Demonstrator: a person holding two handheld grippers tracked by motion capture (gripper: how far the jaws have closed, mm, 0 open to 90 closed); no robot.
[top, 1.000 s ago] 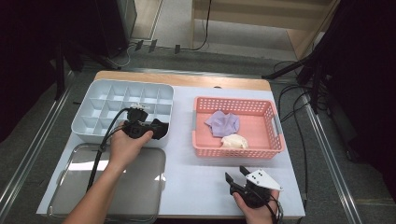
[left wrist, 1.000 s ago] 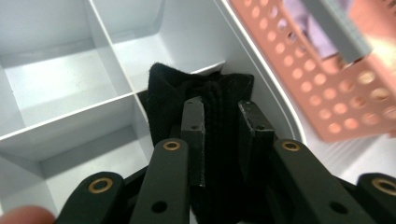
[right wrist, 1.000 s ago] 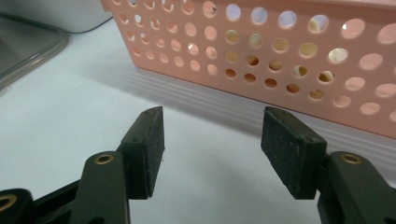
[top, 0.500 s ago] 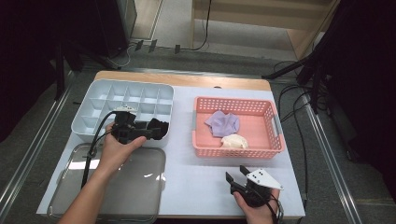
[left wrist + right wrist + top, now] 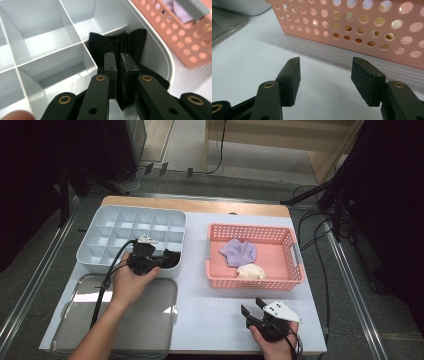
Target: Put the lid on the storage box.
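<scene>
No readable writing shows. At centre frame, the left gripper (image 5: 119,65), jaws just closing, pinches a black sock (image 5: 130,42) in the grey compartment tray (image 5: 45,42); the right gripper (image 5: 325,80) stands wide, holding nothing.

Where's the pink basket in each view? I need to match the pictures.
High view: basket right of centre, on the table.
Left gripper view: basket in the top right corner, beyond the tray and its rounded corner.
Right gripper view: basket across the top, its holed wall facing the camera.
Shared landmark: the white table beside the basket's wall.
</scene>
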